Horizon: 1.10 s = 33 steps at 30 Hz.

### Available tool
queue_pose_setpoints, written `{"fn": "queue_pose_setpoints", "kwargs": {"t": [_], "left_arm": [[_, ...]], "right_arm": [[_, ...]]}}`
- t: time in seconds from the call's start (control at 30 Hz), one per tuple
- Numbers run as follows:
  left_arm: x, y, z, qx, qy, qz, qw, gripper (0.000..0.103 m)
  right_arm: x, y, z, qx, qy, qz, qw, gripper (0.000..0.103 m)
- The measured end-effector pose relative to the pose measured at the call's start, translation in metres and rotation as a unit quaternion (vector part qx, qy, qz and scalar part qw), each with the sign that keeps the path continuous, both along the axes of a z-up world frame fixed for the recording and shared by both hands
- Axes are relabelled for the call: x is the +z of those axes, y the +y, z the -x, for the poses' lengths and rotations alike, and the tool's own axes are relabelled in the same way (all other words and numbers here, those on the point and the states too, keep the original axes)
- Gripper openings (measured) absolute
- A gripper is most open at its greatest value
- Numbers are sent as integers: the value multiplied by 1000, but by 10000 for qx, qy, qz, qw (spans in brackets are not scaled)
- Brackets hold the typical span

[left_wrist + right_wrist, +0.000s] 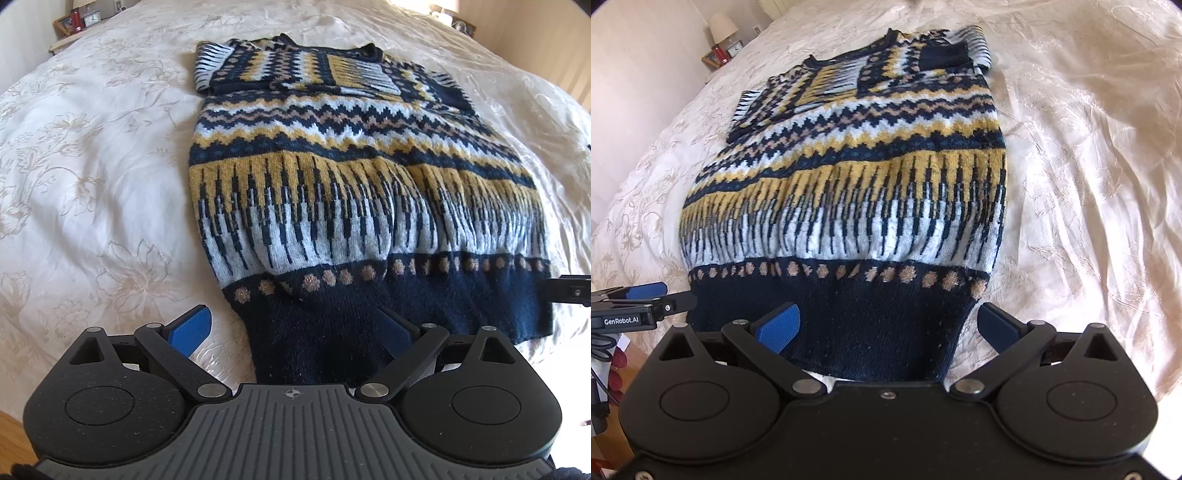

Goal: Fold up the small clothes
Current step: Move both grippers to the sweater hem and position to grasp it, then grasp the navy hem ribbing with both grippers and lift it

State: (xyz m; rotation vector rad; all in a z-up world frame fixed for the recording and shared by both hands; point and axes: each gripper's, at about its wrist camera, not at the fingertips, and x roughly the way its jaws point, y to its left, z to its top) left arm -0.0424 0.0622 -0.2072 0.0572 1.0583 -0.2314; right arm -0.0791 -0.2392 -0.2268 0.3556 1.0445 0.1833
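A knitted sweater point(351, 177) in navy, yellow and pale blue lies flat on the bed, collar at the far end and both sleeves folded across the chest. Its navy hem point(369, 321) is nearest me. My left gripper point(293, 328) is open and straddles the hem's left corner, one blue pad point(192, 328) over the bedspread and the other on the knit. In the right wrist view my right gripper point(888, 326) is open around the right corner of the sweater point(857, 177). The left gripper point(665, 295) shows at that view's left edge, by the hem.
A cream floral bedspread point(92, 166) covers the bed, wrinkled on the right side point(1089, 184). A nightstand point(722, 53) with a lamp, a clock and small red items stands at the far left corner. Wooden floor point(14, 435) shows past the near bed edge.
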Motion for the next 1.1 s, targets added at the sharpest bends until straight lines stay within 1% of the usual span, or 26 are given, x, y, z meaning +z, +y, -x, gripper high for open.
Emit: {"fn": "queue_pose_setpoints", "kwargs": {"t": [0.23, 0.47, 0.57, 0.67, 0.73, 0.93, 1.07, 1.1], "left_arm": [[-15, 0, -14, 22, 238, -4, 9997, 95], [-28, 2, -19, 79, 427, 20, 9991, 95], [-31, 2, -21, 89, 468, 56, 9988, 97], [-34, 1, -24, 95, 514, 110, 9986, 102], [-35, 0, -24, 78, 512, 70, 9986, 102], [-36, -2, -21, 142, 408, 49, 9991, 102], [-34, 0, -24, 147, 571, 108, 9982, 101], [-32, 1, -25, 140, 609, 142, 9979, 95]], "right_arm": [[-17, -1, -11, -25, 303, -82, 9995, 102], [-24, 0, -19, 121, 434, -161, 9989, 103], [-26, -1, -22, 174, 475, -210, 9985, 103], [-29, -2, -25, 232, 515, -254, 9981, 103], [-30, -2, -26, 262, 526, -267, 9979, 103], [-32, -2, -27, 332, 518, -277, 9977, 103], [-32, 2, -29, 512, 539, -121, 9972, 103], [-31, 4, -29, 564, 550, -90, 9969, 103]]}}
